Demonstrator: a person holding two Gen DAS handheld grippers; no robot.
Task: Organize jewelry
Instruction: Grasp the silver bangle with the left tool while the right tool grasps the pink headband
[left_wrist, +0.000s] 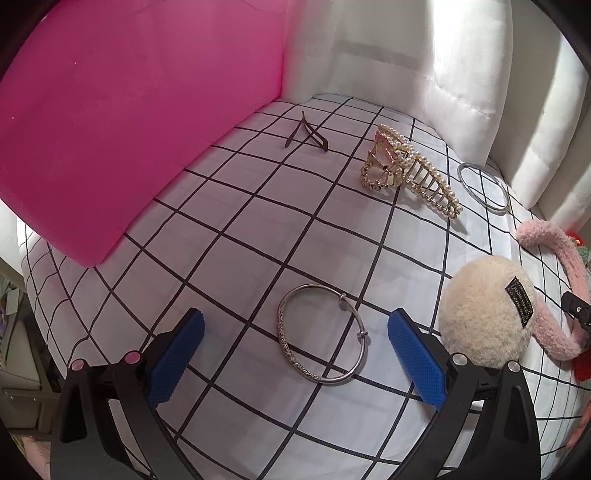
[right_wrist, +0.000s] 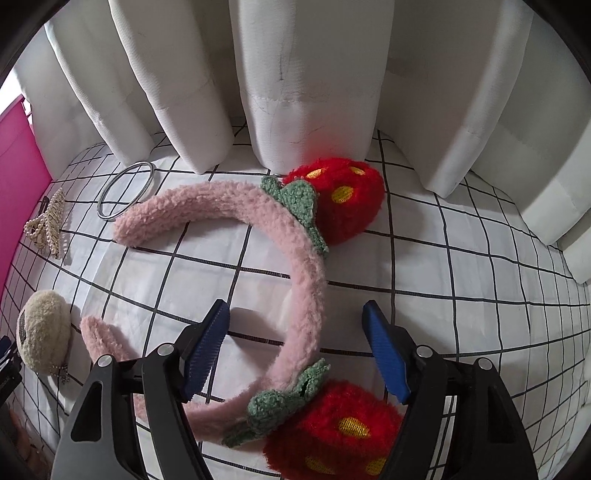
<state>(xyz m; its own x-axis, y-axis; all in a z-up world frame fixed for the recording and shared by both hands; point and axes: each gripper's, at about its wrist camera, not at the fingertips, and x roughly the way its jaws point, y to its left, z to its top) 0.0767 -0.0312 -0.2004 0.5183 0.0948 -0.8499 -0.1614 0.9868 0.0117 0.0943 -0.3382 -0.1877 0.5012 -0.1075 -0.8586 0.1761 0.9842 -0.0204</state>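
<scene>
Behind the grid-checked cloth (left_wrist: 258, 236) hangs a white curtain (right_wrist: 295, 74).

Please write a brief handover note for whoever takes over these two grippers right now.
Left gripper: open, poised over the engraved silver bangle, not touching it.
Right gripper: open, straddling the pink fluffy headband with red strawberries, pads apart from it.
Loose on the checked white cloth: pearl-studded gold claw clip, plain thin silver ring bangle, dark hairpin, cream fluffy puff.
Done: nothing visibly sorted.
Left: everything.
</scene>
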